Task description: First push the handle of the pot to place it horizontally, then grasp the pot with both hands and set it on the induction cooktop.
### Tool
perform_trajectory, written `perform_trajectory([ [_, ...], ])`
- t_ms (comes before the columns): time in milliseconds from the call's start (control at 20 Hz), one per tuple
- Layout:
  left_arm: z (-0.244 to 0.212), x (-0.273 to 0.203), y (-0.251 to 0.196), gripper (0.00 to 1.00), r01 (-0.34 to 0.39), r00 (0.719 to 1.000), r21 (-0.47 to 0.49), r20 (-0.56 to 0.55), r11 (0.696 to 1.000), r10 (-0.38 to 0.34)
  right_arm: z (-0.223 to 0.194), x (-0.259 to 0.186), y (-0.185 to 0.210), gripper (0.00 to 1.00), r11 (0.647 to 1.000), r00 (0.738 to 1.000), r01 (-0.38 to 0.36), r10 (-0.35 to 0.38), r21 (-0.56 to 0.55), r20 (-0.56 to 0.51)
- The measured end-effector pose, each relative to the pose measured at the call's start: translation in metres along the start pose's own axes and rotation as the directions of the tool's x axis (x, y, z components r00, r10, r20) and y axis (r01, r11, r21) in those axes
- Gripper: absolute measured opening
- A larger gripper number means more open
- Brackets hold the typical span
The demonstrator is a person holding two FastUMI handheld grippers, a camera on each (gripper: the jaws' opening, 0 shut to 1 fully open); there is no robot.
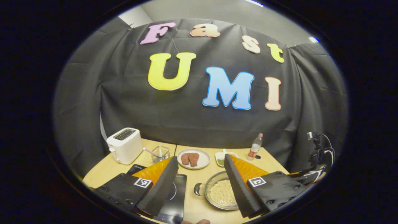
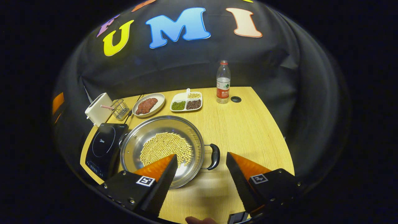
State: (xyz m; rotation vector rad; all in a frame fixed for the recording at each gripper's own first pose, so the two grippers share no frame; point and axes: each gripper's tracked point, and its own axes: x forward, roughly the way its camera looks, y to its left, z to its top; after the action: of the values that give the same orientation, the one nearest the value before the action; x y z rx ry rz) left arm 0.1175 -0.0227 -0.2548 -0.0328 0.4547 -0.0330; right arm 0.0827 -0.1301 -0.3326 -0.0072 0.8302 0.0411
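A steel pot (image 2: 146,132) holding soybeans (image 2: 164,146) rests on the wooden table, just right of the black induction cooktop (image 2: 102,144). One black side handle (image 2: 214,156) points right and the other (image 2: 122,138) touches the cooktop's edge. My right gripper (image 2: 201,156) is open and hovers above the pot's near right rim, with the right handle between its fingers' lines. My left gripper (image 1: 200,159) is open higher up. Below it lie the pot (image 1: 214,183), its left handle (image 1: 198,189) and the cooktop (image 1: 177,199).
Along the back of the table stand a white toaster (image 2: 98,109), a wire basket (image 2: 119,109), a plate of meat (image 2: 148,105), a divided dish of beans (image 2: 186,102) and a water bottle (image 2: 223,82). Bare wood (image 2: 248,130) spreads right of the pot. The table edge runs close on the right.
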Motion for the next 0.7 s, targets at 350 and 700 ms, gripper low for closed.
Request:
perform_trajectory([
  [350, -0.053, 0.041, -0.016, 0.97, 0.085, 0.989, 0.022, -0.125, 0.996, -0.082, 0.004, 0.014, -0.005, 0.96, 0.999, 1.0, 0.019, -0.019, 0.037, 0.01],
  [700, -0.121, 0.093, -0.021, 0.98, 0.142, 0.959, 0.011, -0.249, 0.99, -0.134, 0.003, 0.04, -0.008, 0.96, 0.997, 0.999, 0.033, -0.034, 0.074, 0.009],
])
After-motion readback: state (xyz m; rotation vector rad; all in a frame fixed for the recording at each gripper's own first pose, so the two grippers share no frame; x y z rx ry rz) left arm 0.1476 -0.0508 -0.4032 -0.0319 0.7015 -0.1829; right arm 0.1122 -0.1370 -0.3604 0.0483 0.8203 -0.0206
